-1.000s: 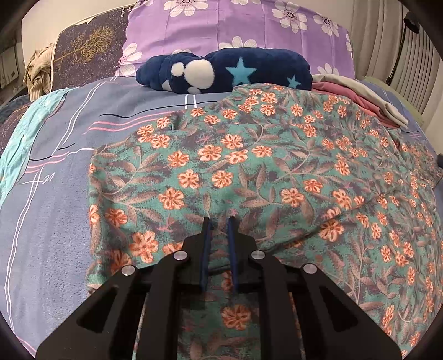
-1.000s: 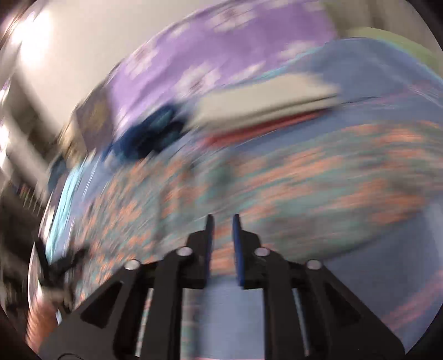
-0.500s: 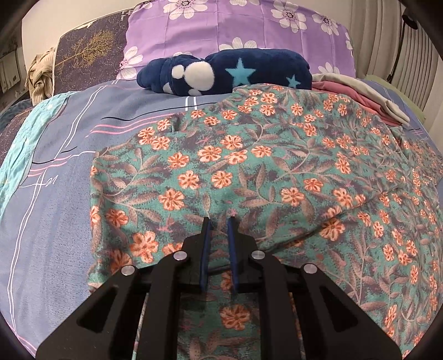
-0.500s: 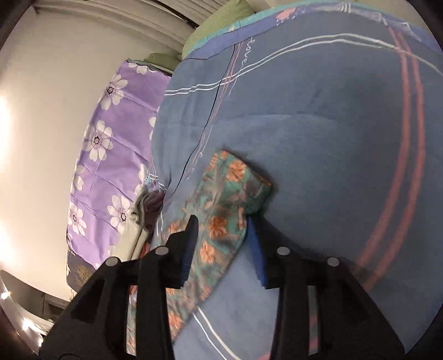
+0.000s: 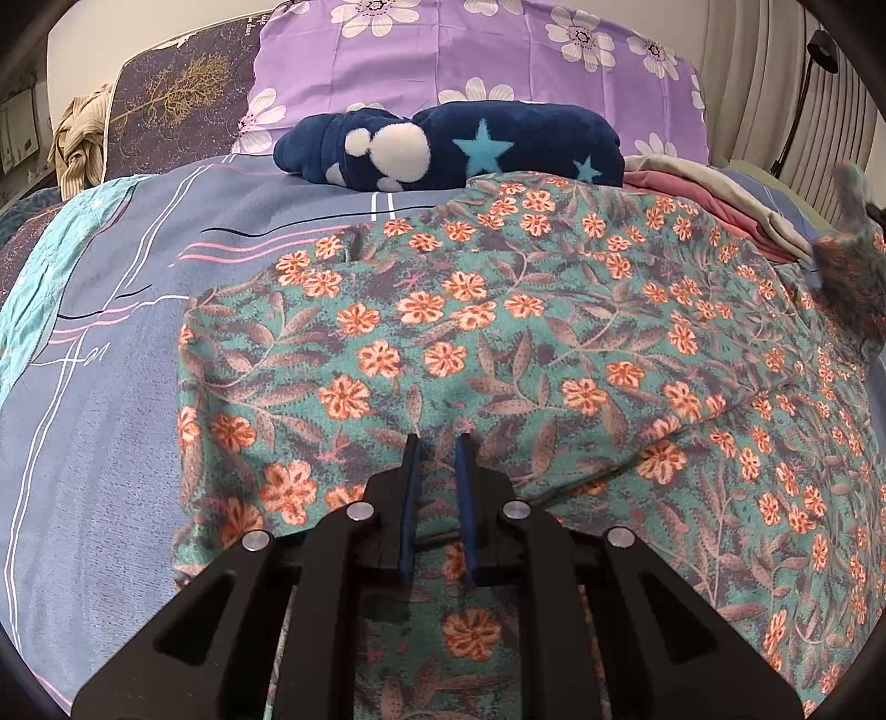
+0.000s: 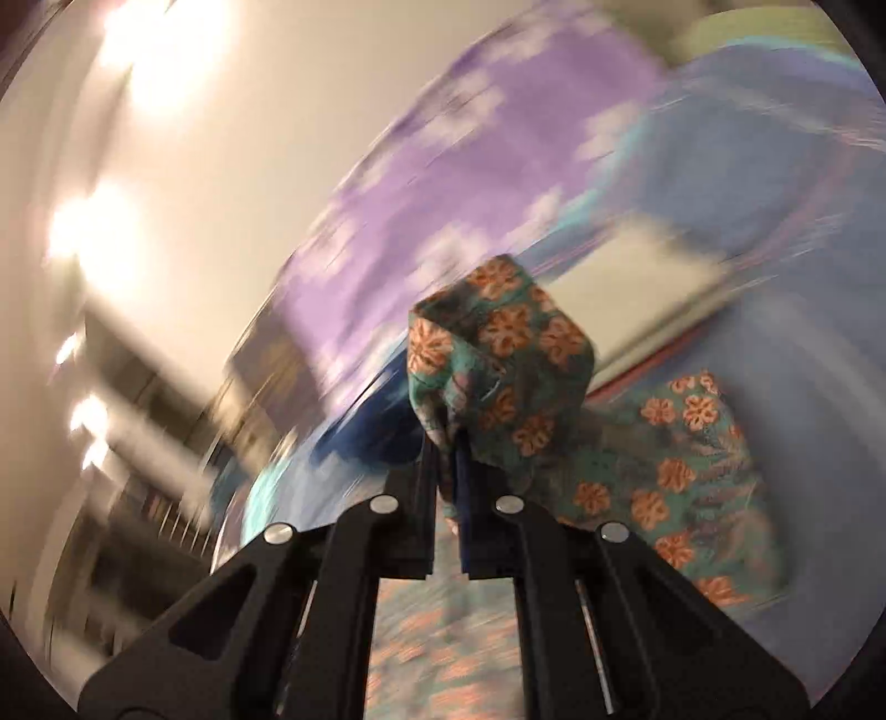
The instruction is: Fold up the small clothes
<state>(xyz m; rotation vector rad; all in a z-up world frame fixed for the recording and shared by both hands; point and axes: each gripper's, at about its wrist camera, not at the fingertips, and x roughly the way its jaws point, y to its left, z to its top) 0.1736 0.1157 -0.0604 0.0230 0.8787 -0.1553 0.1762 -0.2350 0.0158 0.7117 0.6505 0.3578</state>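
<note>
A green garment (image 5: 498, 343) printed with orange flowers is spread across the blue striped bed cover (image 5: 111, 387) and fills most of the left wrist view. The left tool (image 5: 437, 443) is held low over the near part of the garment, its two blue-lined fingers set close together with a narrow gap between them; a fold of cloth appears to pass between them, but whether the pads actually press on it cannot be told. At the head of the bed, a dark blue plush blanket (image 5: 487, 149) with stars and white spots is laid in front of a purple flowered pillow (image 5: 470, 50), and a folded pink and beige stack (image 5: 714, 205) is placed just beside the far right edge of the garment. In the right wrist view, the right tool (image 6: 447, 443) is clamped on a corner of the garment (image 6: 498, 354), which is bunched up above the fingers and raised off the bed. The same lifted corner is seen, blurred, at the right edge of the left wrist view. The background behind the right tool is smeared by motion, so only the purple pillow and blue cover are made out.
</note>
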